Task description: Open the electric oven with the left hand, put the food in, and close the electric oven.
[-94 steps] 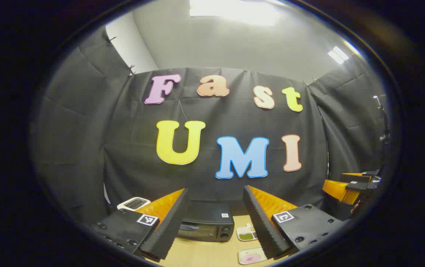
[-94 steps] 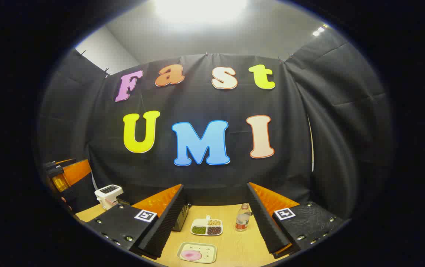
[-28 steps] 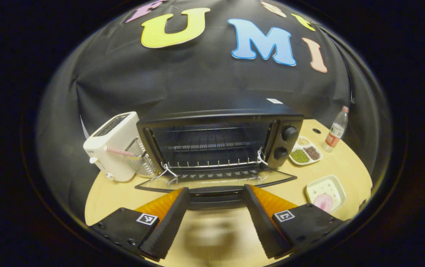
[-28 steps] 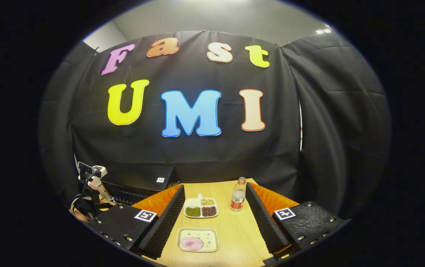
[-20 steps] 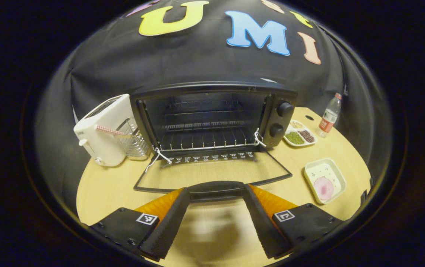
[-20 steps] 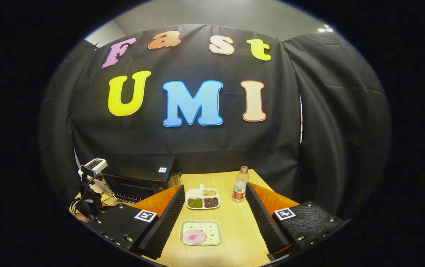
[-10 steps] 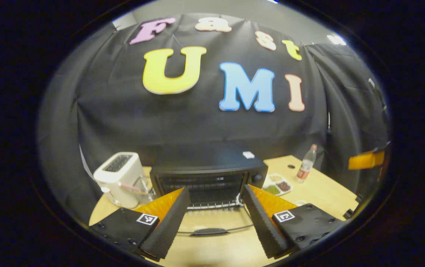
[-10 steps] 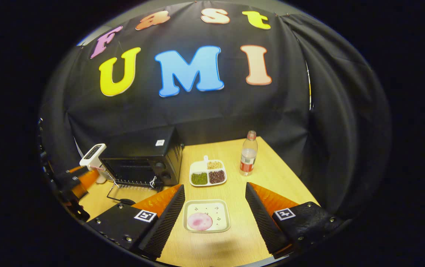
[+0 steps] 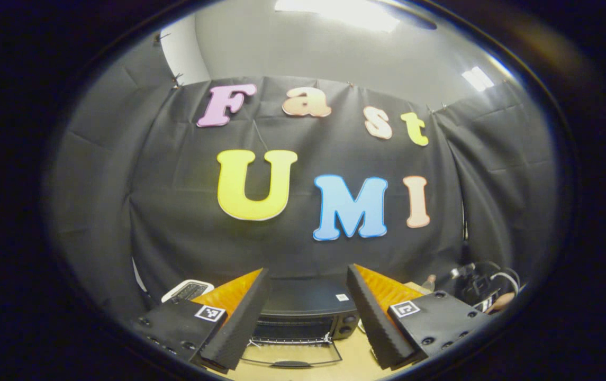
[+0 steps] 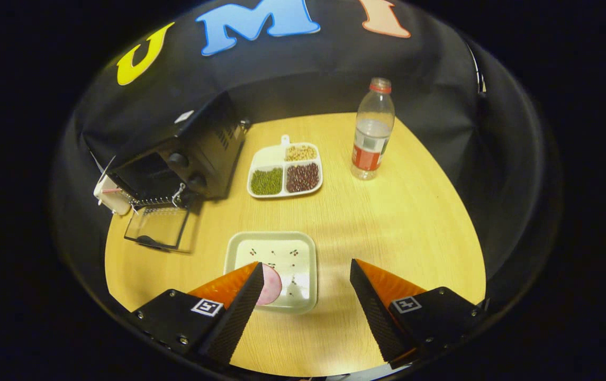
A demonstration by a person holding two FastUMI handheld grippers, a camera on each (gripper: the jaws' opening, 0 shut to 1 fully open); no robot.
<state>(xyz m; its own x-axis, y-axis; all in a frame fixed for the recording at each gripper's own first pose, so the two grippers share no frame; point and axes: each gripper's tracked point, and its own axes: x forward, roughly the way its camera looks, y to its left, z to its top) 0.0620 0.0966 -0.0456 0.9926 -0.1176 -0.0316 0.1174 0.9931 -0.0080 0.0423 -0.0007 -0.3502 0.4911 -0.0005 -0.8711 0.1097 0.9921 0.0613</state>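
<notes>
The black electric oven (image 10: pixel 197 145) stands at the table's left with its glass door (image 10: pixel 157 227) lying flat open. A pink round slice of food (image 10: pixel 271 283) rests on a pale square tray (image 10: pixel 281 248). My right gripper (image 10: pixel 306 263) hovers open just above the tray's near edge, and its left finger hides part of the slice. In the left gripper view the oven (image 9: pixel 305 312) sits low and farther off, its door handle (image 9: pixel 287 364) nearest me. My left gripper (image 9: pixel 308 270) is open, holds nothing and is drawn back from the oven.
A divided dish of beans (image 10: pixel 284 172) and a plastic bottle (image 10: pixel 370 132) stand behind the tray. A white toaster (image 10: pixel 106 197) sits left of the oven. The wooden table (image 10: pixel 414 211) has bare room at the right. The other gripper and a hand (image 9: pixel 485 296) show at right.
The oven door went from shut to flat open. Within the last half second my left gripper pulled back and tilted up, while my right gripper dropped down over the food tray.
</notes>
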